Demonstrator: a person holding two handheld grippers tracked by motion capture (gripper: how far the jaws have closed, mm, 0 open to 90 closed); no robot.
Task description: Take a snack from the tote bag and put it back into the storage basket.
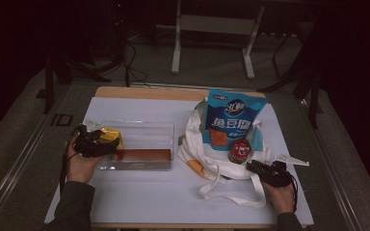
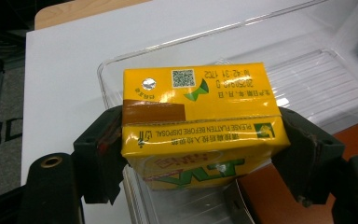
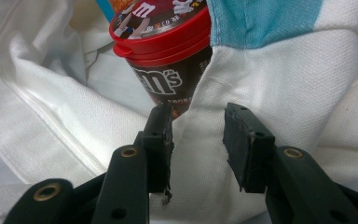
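A bench [image 1: 139, 202] covered by a white sheet runs across the high view, and a person's forearms come in from the bottom edge.

On the right half lies a white cloth tote bag [image 1: 207, 161], slumped open with its straps trailing toward the person. A tall blue snack pouch [image 1: 233, 118] stands up out of its mouth. In front of the pouch sits a small brown candy tub [image 1: 239, 150] with a red lid, half in the bag's opening.

On the left half rests a clear plastic tray [image 1: 139, 129], with a flat brown-red packet [image 1: 142, 154] along its near side.

The left tongs [image 1: 92, 142] are pinching a yellow drink carton [image 2: 200, 123] by its two ends, holding it at the tray's left end, above the tray floor. Whether its base has touched down cannot be told.

The right tongs [image 3: 198, 140] are spread partway, with a fold of the bag's white cloth between the jaws. The pads do not appear to press on it, and the candy tub sits just beyond the tips.

The work appears to be moving goods from the bag into the tray, and the step in hand looks like placing the carton. The next move probably calls for lowering the carton flat, clear of the brown-red packet, then spreading the left tongs. The right tongs would need to clear the cloth before closing on the tub.
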